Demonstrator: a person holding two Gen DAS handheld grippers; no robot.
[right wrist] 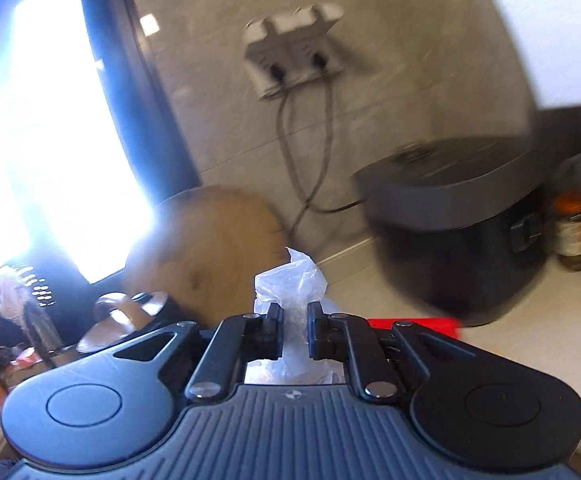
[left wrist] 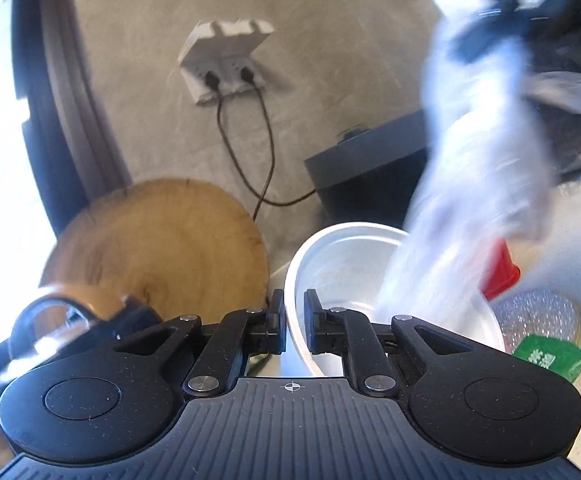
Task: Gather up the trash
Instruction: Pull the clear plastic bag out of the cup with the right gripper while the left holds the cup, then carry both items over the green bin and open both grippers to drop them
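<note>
A home kitchen: a pale counter (right wrist: 510, 344) runs along a tiled wall (right wrist: 410, 60); a round wooden chopping board (left wrist: 158, 240) leans there. A dark rice cooker (right wrist: 450, 232) is plugged into the wall socket (left wrist: 222, 60); a sauce jar (right wrist: 574, 232) stands beside it.

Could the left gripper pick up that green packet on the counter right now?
Probably not yet. The left gripper is shut on the rim of the white bowl, so it has no free jaws. The green packet lies beside the bowl, with nothing over it; the bowl would need setting down first.

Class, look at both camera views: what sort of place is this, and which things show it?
Probably a home kitchen counter: a round wooden chopping board leaning on the tiled wall, a dark rice cooker plugged into the wall socket, and a jar.
</note>
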